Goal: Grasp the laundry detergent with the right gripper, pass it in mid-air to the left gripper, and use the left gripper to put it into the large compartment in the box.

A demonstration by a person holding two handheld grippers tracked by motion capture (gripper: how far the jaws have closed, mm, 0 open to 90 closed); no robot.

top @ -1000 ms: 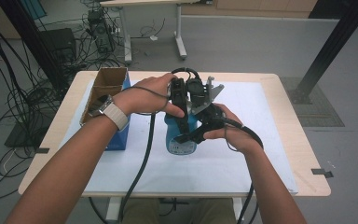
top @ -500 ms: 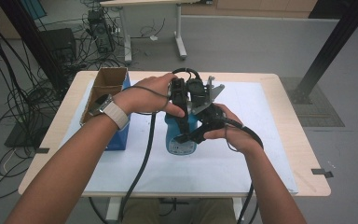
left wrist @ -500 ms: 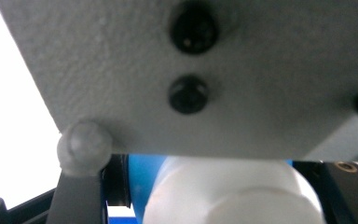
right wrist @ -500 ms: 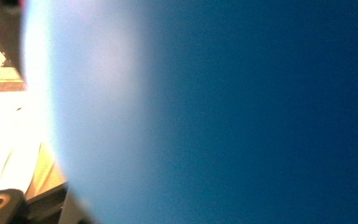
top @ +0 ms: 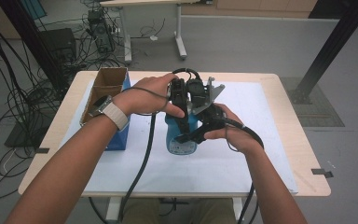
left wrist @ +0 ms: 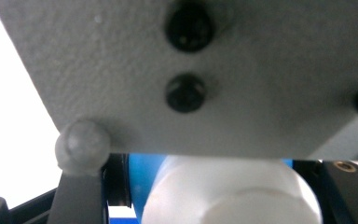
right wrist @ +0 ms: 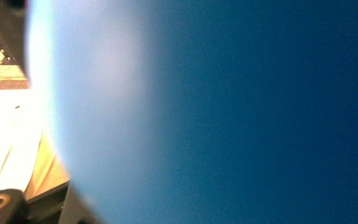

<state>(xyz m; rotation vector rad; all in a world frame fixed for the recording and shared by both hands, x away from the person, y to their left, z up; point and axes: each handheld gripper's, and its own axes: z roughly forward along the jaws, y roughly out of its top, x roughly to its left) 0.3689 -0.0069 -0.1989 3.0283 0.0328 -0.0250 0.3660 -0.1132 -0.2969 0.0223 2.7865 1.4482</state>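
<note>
Both grippers hold a blue bottle (top: pixel 181 137) over the middle of the worktop (top: pixel 270 140). The left gripper (top: pixel 179 119) has just closed its jaws on the white cap (left wrist: pixel 233 191). The right gripper (top: pixel 193 136) squeezes the bottle's body.

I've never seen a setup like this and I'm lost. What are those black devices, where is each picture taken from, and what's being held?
A person at a table holds a hand-operated gripper in each hand. The high view looks down from above; the other two pictures come from cameras riding on the grippers. The left gripper is shut on the white cap of a blue bottle, and the right gripper clamps the bottle's body. An open cardboard box stands at the left on the white sheet.
</note>
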